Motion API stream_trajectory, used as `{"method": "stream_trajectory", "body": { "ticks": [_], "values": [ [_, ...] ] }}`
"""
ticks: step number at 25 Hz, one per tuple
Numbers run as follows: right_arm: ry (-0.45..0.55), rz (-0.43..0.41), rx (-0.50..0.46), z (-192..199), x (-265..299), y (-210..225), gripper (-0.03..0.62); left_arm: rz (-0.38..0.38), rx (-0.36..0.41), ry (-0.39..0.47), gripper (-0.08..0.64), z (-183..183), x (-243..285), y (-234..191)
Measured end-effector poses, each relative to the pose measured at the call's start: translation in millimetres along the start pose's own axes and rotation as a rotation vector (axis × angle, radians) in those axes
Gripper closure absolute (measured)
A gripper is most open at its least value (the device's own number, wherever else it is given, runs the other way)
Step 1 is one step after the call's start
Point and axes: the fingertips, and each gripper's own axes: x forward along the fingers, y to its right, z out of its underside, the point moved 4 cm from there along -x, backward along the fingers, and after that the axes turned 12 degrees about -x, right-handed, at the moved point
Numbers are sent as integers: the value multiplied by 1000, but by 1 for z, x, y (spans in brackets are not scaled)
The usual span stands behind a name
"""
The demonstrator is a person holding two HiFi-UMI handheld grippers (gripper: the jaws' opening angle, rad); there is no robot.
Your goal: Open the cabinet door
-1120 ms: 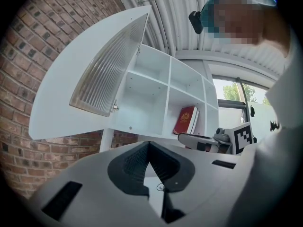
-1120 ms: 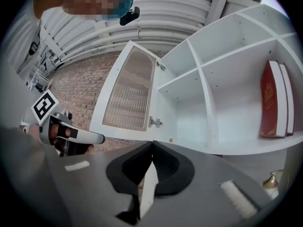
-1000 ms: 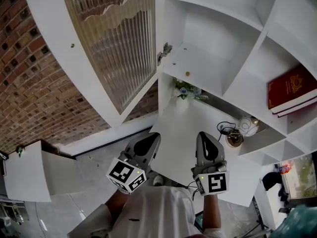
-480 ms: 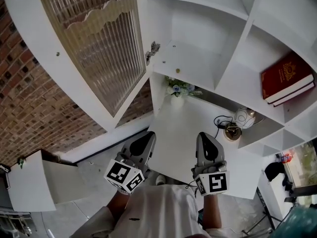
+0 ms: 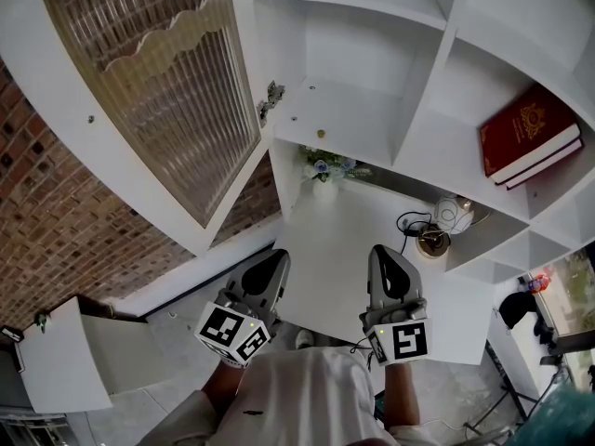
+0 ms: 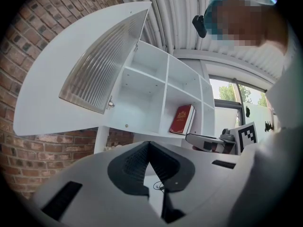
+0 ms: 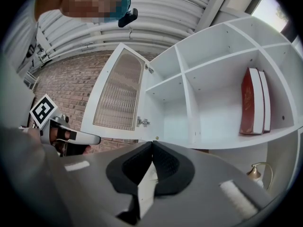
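Cabinet door is swung wide open, out to the left of the cabinet. It hangs on its hinge at the cabinet's left edge, ribbed-glass panel in a white frame, with the brick wall behind it.

Your left tool has its jaws pressed together, tips meeting, nothing between them. It's held low in front of you over the near edge of the white table, well apart from the door.

Your right tool is the same: jaws pressed together and nothing pinched. It sits beside the left one, pointing toward the cabinet and well short of it.

Neither tool touches the door or the cabinet.

Inside the cabinet, two red books stand upright in the lower right compartment, against its right wall.

On the table under the cabinet there's a small flower vase at the back left. A brass lamp with a cable sits further right.
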Motion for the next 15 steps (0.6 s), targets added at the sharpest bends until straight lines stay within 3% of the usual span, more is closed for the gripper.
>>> {"method": "stream_trajectory", "body": {
  "ticks": [15],
  "values": [
    [-20, 0, 15, 8, 4, 2, 592, -3, -15, -10, 551, 3, 5, -6]
  ]
}}
